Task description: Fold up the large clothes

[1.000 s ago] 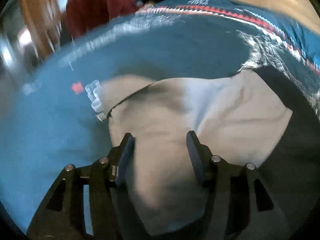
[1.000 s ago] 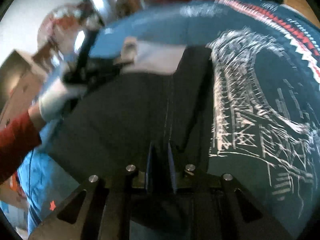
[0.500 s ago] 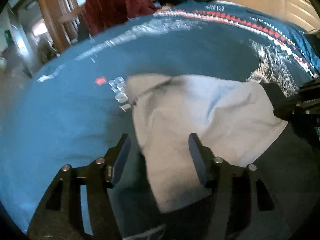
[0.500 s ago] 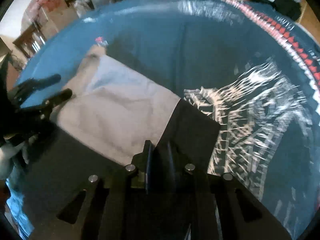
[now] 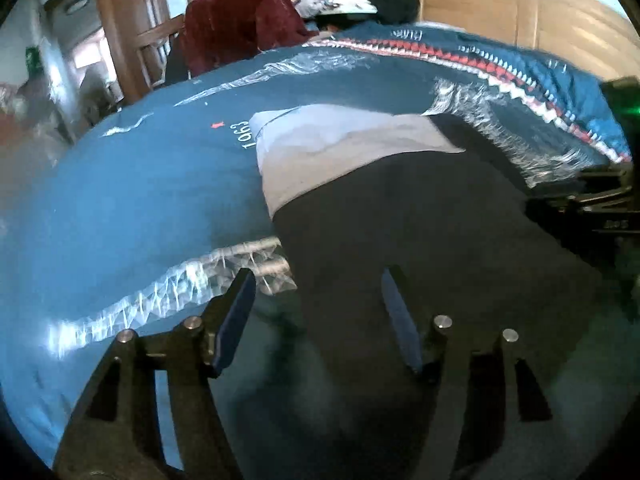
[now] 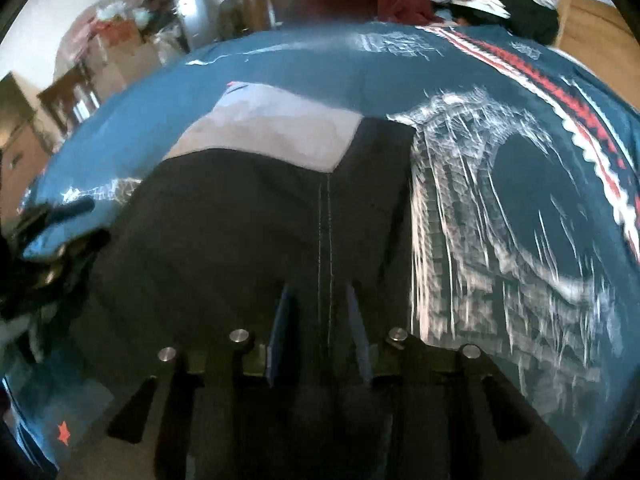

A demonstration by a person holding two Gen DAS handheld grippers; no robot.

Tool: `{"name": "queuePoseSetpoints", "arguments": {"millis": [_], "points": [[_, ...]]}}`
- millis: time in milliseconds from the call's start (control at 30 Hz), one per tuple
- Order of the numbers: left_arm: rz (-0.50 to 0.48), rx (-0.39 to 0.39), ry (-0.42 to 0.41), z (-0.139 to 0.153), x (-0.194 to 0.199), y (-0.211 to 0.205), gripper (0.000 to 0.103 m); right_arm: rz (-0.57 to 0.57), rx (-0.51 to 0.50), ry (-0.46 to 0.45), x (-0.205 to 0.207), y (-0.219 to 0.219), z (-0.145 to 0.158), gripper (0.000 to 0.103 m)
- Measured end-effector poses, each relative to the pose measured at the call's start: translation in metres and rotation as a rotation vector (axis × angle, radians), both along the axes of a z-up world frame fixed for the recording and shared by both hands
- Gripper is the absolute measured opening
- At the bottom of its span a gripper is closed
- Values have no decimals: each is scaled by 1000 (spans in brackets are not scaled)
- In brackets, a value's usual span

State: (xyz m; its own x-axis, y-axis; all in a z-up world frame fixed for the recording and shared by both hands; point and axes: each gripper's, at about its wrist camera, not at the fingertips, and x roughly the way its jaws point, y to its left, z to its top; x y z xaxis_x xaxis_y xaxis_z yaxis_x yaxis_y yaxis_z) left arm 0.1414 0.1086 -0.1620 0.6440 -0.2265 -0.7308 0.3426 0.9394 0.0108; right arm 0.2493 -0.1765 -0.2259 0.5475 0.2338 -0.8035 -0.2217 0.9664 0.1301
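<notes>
Fold laid: black-and-grey garment (image 6: 248,216) flat on teal patterned bedspread (image 5: 120,208). Left hand-held gripper (image 5: 316,312) gapes wide, empty; right hand-held gripper (image 6: 318,324) part-open, straddling the seam, gripping nothing. Next likely: regrasp an edge for fold 2.

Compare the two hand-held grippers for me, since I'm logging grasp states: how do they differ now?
The left hand-held gripper has its jaws spread wide, while the right hand-held gripper has its jaws much closer together, though with a gap. The left sits at the dark garment's left edge, partly over the blue bedspread; the right straddles the garment's stitched seam. Both point along the same garment.
</notes>
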Motion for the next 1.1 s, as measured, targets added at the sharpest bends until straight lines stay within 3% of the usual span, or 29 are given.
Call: {"name": "queuePoseSetpoints", "arguments": {"millis": [100, 167, 267, 333, 367, 500, 533, 600, 633, 767, 800, 900, 1067, 1100], "points": [[8, 17, 69, -24, -4, -3, 64, 3, -12, -2, -10, 2, -14, 38], [31, 13, 49, -13, -11, -1, 64, -22, -11, 20, -10, 1, -2, 39], [22, 8, 5, -1, -39, -5, 64, -27, -18, -67, -40, -3, 22, 41], [16, 30, 84, -20, -41, -11, 65, -16, -20, 31, -52, 0, -5, 45], [26, 24, 96, -24, -40, -10, 65, -12, -34, 26, -55, 2, -11, 45], [79, -19, 78, 5, -54, -3, 65, -39, -33, 3, -66, 3, 21, 45], [85, -24, 69, 10, -62, -2, 67, -37, -29, -37, -78, 3, 37, 47], [124, -39, 79, 11, -77, 2, 86, -43, -36, -51, -101, 4, 49, 64], [143, -54, 94, 7, -82, 4, 89, -48, -37, -39, -116, 6, 48, 77], [215, -75, 224, -31, -94, 2, 92, -97, -53, 9, -159, 4, 16, 79], [219, -56, 241, -40, -95, -2, 98, -115, -48, 38, -163, 1, 4, 79], [212, 7, 215, -45, -95, -14, 103, -145, -63, 77, -175, -4, -18, 80], [244, -9, 221, -48, -90, -13, 103, -145, -88, 61, -178, -3, -28, 103], [251, -7, 211, -49, -89, -14, 103, -141, -86, 63, -175, -3, -30, 103]]}}
